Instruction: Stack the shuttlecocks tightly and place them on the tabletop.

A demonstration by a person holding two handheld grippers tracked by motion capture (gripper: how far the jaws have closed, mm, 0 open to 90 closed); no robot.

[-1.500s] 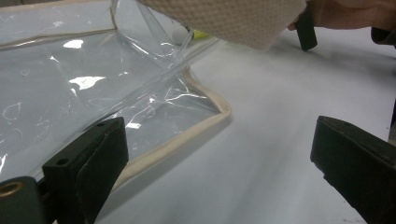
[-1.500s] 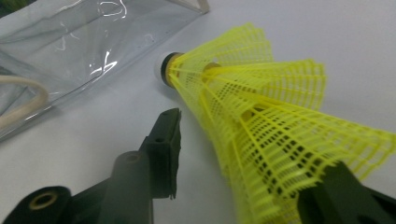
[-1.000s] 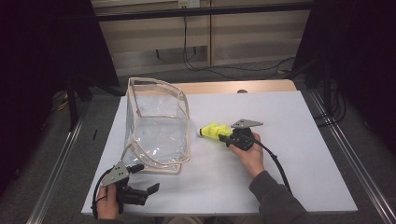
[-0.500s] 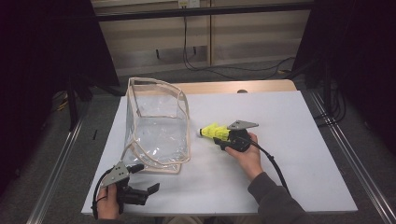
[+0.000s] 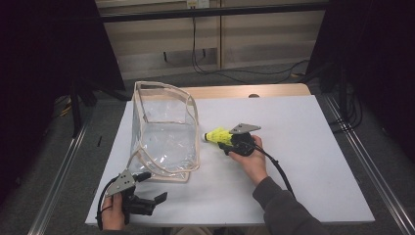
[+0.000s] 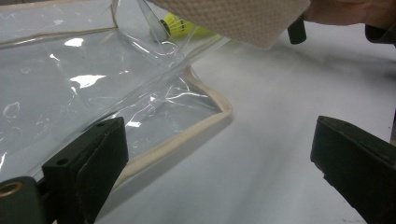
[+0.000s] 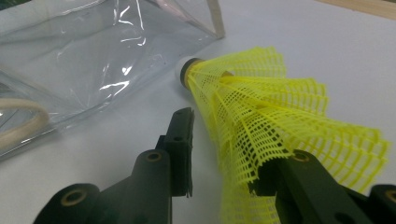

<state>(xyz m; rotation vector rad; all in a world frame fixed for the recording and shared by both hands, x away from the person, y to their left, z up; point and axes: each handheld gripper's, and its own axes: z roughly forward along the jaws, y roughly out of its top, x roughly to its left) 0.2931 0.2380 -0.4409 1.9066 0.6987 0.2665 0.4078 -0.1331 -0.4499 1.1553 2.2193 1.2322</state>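
While the right gripper (image 5: 226, 141) points left across the white worktop (image 5: 313, 147), its fingers (image 7: 180, 140) clamp the skirt of a yellow shuttlecock (image 7: 261, 126), whose cork tip sits just beside the clear plastic bag (image 5: 164, 134). At the near left corner, the left gripper (image 5: 154, 200) rests low in a hand (image 5: 113, 218), its fingers (image 6: 93, 158) spread wide apart near the bag's cream-trimmed edge.

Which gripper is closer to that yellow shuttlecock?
Right. The right gripper has the yellow shuttlecock between its jaws beside the clear bag; the left gripper sits open at the bag's near corner.
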